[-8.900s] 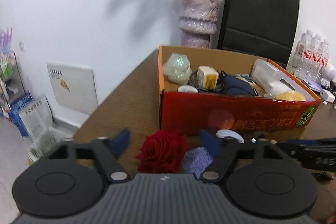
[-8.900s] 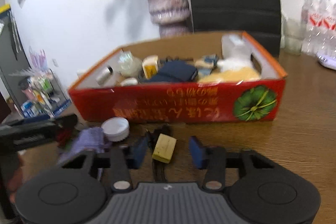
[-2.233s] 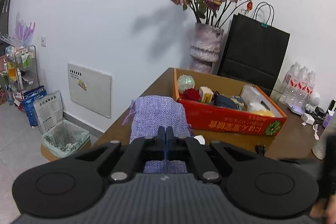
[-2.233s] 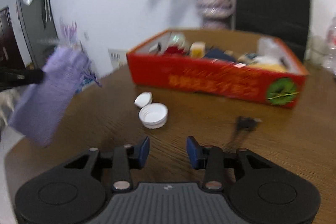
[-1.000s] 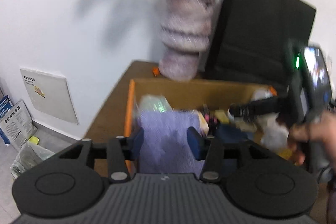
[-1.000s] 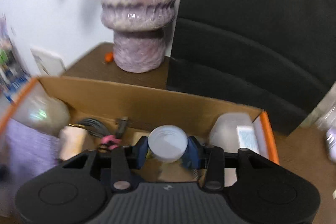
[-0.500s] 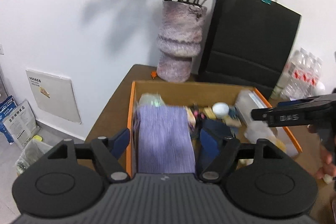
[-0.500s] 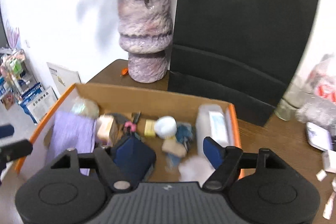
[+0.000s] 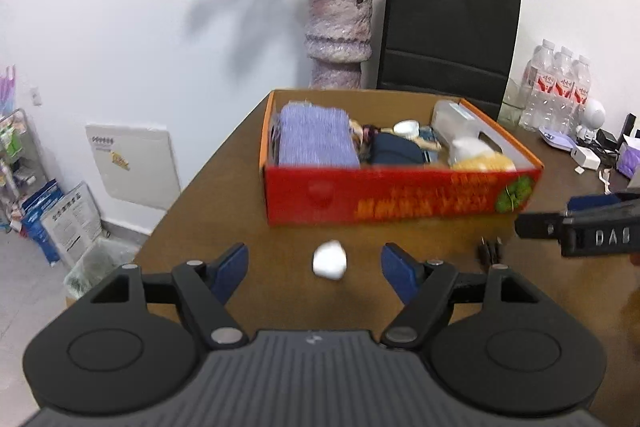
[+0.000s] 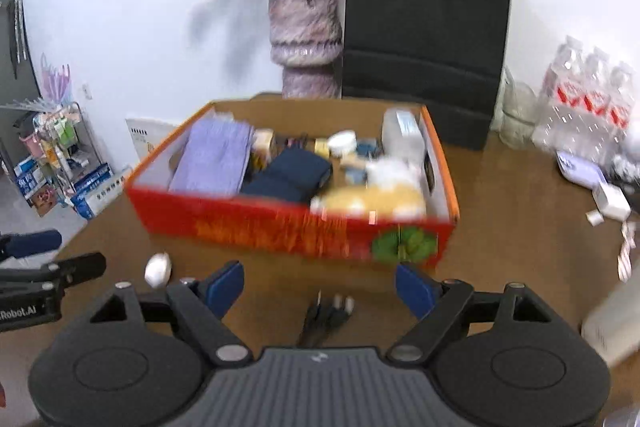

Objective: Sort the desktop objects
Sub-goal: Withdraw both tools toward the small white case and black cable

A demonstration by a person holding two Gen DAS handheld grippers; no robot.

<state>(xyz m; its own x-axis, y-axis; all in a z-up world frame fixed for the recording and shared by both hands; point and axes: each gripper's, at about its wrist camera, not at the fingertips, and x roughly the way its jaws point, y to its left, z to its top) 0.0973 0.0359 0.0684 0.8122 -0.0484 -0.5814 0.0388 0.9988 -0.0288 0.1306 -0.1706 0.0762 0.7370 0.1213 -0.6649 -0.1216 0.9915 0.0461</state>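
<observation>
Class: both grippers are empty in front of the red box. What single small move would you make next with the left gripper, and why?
Probably ease the left gripper forward and down around the small white object. Its jaws are open, the object lies on the table between its fingers, outside the red box.

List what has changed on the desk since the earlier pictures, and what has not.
The purple pouch, carried shut in the left gripper two seconds ago, now lies in the red box; that gripper is open and pulled back. The right gripper dropped the white cap into the box and is open too. The small white lid and the black plug remain on the table; the box has not moved.
</observation>
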